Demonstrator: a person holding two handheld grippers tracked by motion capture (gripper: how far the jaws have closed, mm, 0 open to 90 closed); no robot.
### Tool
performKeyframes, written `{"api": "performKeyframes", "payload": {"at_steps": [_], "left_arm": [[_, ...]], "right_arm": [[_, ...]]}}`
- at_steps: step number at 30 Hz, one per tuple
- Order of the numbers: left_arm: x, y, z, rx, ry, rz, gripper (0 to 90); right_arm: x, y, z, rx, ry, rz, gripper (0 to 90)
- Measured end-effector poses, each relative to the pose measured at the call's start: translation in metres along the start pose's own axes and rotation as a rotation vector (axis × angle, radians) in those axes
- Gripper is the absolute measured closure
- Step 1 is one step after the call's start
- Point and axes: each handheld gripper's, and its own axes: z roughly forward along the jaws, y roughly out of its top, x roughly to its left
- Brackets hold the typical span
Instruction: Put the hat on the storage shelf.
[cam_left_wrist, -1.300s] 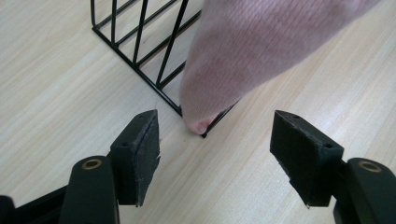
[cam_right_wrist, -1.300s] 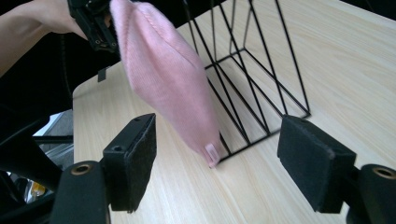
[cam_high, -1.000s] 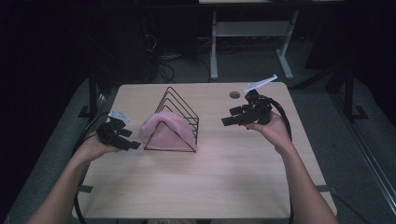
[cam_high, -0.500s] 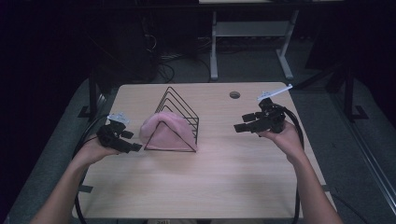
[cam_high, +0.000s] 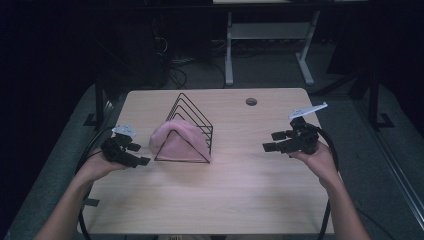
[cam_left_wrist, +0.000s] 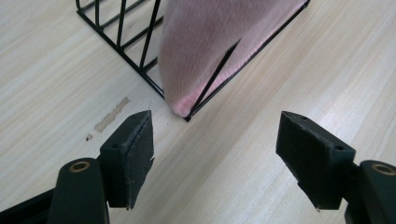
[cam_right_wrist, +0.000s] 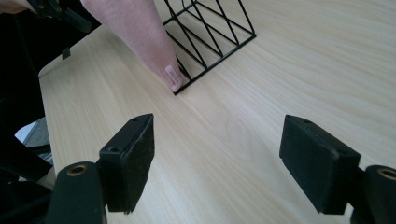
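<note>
right claw (cam_high: 278, 141) pulled back from wire rack (cam_high: 192, 116), wide, empty | left claw (cam_high: 135, 154) wide beside pink cloth (cam_high: 176, 141) | drape likely done

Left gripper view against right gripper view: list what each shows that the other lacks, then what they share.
Left gripper view alone: a pale scuff mark on the wood beside the rack's corner, and a rack wire crossing over the pink cloth.

Right gripper view alone: a small label on the cloth's tip, the table's edge with dark floor beyond, and the left gripper at the top left corner.

Both: the black wire rack, the pink cloth draped on it, the light wooden table, and a pair of open jaws with nothing between them.
</note>
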Motion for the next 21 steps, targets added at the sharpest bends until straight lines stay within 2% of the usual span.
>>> {"api": "performKeyframes", "payload": {"at_steps": [8,14,21], "left_arm": [[-0.004,-0.005,0.000,-0.010,-0.012,0.007,27.4],[-0.006,-0.008,0.000,-0.019,-0.022,0.005,27.4],[-0.018,-0.018,0.009,-0.014,-0.024,0.004,27.4]], "right_arm": [[-0.001,-0.019,-0.011,-0.003,-0.025,0.019,25.2],[-0.001,-0.040,-0.019,-0.016,-0.037,0.040,25.1],[0.006,-0.065,-0.027,-0.020,-0.050,0.061,24.6]]}}
